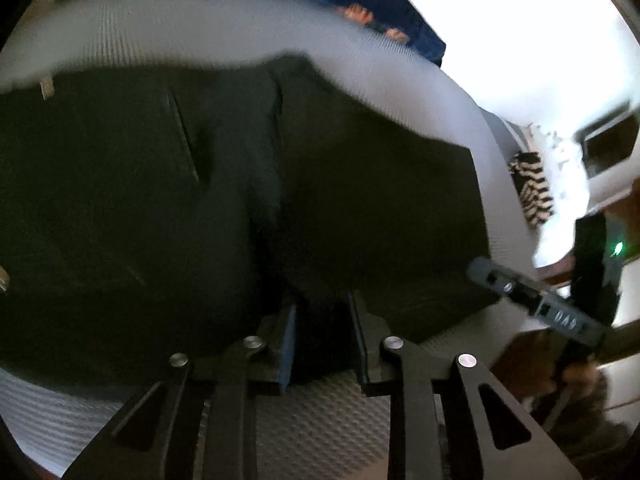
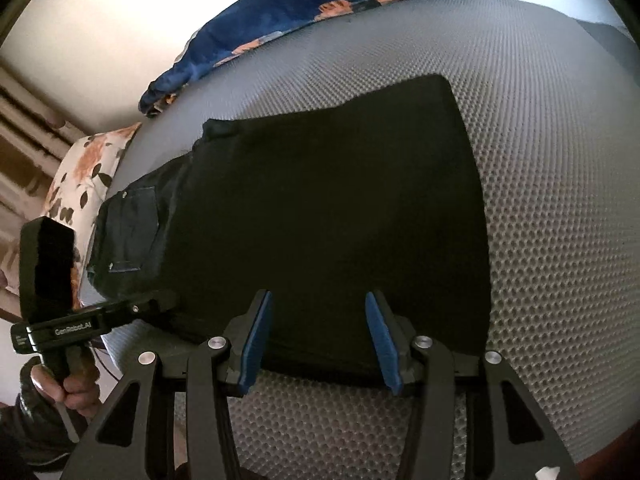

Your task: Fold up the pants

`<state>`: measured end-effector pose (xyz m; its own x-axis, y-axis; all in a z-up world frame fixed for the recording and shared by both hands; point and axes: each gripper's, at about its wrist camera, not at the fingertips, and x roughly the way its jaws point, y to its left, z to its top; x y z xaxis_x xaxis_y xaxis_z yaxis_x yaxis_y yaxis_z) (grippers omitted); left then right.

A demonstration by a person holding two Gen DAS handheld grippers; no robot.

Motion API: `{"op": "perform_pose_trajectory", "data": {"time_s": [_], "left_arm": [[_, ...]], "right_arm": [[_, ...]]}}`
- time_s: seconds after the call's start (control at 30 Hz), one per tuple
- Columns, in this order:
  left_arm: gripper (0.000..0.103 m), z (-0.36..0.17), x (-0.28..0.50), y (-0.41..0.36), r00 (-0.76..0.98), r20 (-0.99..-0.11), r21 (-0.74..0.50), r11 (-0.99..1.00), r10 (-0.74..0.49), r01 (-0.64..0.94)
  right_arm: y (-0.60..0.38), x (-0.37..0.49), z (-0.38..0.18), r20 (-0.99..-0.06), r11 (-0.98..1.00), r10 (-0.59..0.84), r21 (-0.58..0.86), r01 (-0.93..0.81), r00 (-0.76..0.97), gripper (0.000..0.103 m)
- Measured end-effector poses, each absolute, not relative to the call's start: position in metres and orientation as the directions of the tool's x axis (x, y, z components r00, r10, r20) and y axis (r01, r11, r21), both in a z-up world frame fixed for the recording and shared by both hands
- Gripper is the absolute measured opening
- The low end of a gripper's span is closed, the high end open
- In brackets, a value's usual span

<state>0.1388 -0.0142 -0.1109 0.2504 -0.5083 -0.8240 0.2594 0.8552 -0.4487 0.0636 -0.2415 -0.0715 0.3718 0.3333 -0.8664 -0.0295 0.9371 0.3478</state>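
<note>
Dark pants point(image 2: 320, 208) lie folded flat on the grey dimpled mattress point(image 2: 540, 160), with a back pocket point(image 2: 128, 232) showing at the left end. My right gripper point(image 2: 320, 340) stands open over the near edge of the cloth, its blue pads wide apart and not pressing on it. In the left wrist view the pants point(image 1: 160, 200) fill the picture, and a ridge of dark cloth runs into the narrow gap of my left gripper point(image 1: 322, 320). Darkness hides whether its pads press on that cloth. The left gripper point(image 2: 160, 302) sits at the pocket end and the right gripper point(image 1: 480, 270) at the other.
A blue flowered blanket point(image 2: 300, 8) lies along the far side of the mattress. A white flowered pillow point(image 2: 88, 172) is at the left. A striped cloth point(image 1: 532, 188) lies beyond the mattress's right end. A hand point(image 2: 68, 384) holds the left gripper's handle.
</note>
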Motion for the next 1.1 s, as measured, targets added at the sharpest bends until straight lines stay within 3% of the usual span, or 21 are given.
{"op": "perform_pose_trajectory", "data": {"time_s": [0.1,0.23,0.3,0.83,1.1], "left_arm": [[0.026,-0.094,0.143,-0.016,0.358,-0.807,-0.376,0.876,-0.470,0.303],[0.040,-0.081,0.161,-0.036,0.479,-0.765,-0.266,0.889,-0.430,0.372],[0.041,-0.082,0.171,-0.045,0.498,-0.754,-0.237,0.885,-0.427,0.400],[0.041,-0.118,0.228,-0.093,0.406,-0.790,-0.209,0.825,-0.459,0.525],[0.043,-0.110,0.225,-0.078,0.392,-0.794,-0.294,0.858,-0.465,0.421]], "right_arm": [[-0.242,0.074,-0.059,-0.866,0.968,0.242,0.249,-0.042,0.438,0.046],[-0.244,0.097,-0.050,-0.855,0.987,0.153,0.152,-0.042,0.496,0.046],[-0.243,0.109,-0.048,-0.851,0.994,0.109,0.103,-0.039,0.514,0.046],[-0.255,0.167,-0.076,-0.881,0.999,0.034,0.025,-0.026,0.473,0.044],[-0.248,0.166,-0.076,-0.867,0.999,-0.001,-0.017,-0.029,0.498,0.046]]}}
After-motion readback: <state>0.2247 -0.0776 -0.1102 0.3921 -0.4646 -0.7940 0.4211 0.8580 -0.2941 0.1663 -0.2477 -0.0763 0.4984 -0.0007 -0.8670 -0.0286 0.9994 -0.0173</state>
